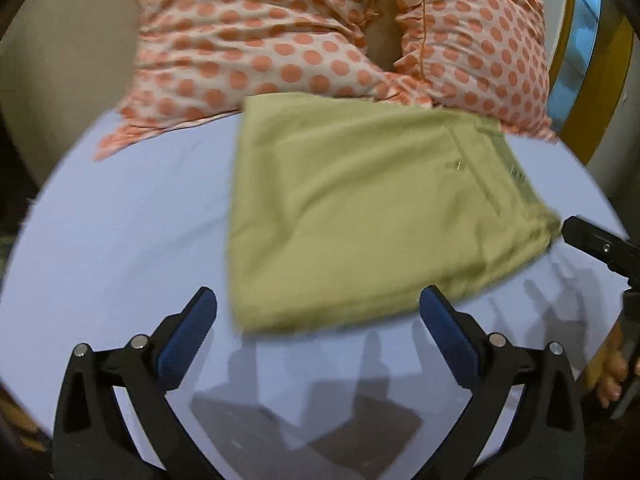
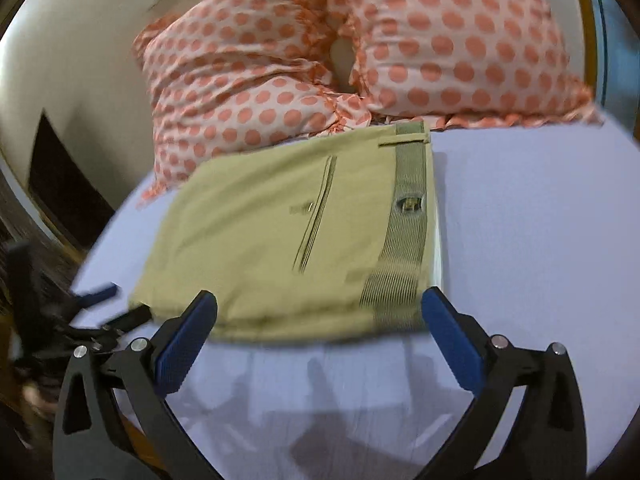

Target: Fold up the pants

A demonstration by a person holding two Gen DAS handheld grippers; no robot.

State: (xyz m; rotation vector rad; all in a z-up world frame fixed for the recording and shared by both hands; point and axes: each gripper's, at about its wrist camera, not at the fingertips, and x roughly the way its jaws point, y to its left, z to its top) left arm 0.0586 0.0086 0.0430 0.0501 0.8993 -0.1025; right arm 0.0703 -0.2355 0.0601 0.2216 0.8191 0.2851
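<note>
Olive-green pants point(image 1: 360, 208) lie folded into a compact rectangle on the pale lavender bed sheet point(image 1: 120, 240). In the right wrist view the pants point(image 2: 280, 240) show the waistband, a button and a pocket slit on their right side. My left gripper point(image 1: 318, 308) is open and empty, just in front of the pants' near edge. My right gripper point(image 2: 320, 312) is open and empty, also at the near edge. The right gripper's tip shows at the right in the left wrist view point(image 1: 592, 240); the left gripper shows blurred at the left in the right wrist view point(image 2: 100, 308).
Two pillows with orange polka dots point(image 1: 304, 40) lie behind the pants, touching their far edge, and show in the right wrist view point(image 2: 360, 60). A cream wall point(image 2: 80, 40) lies beyond on the left. The sheet point(image 2: 540, 220) spreads right of the pants.
</note>
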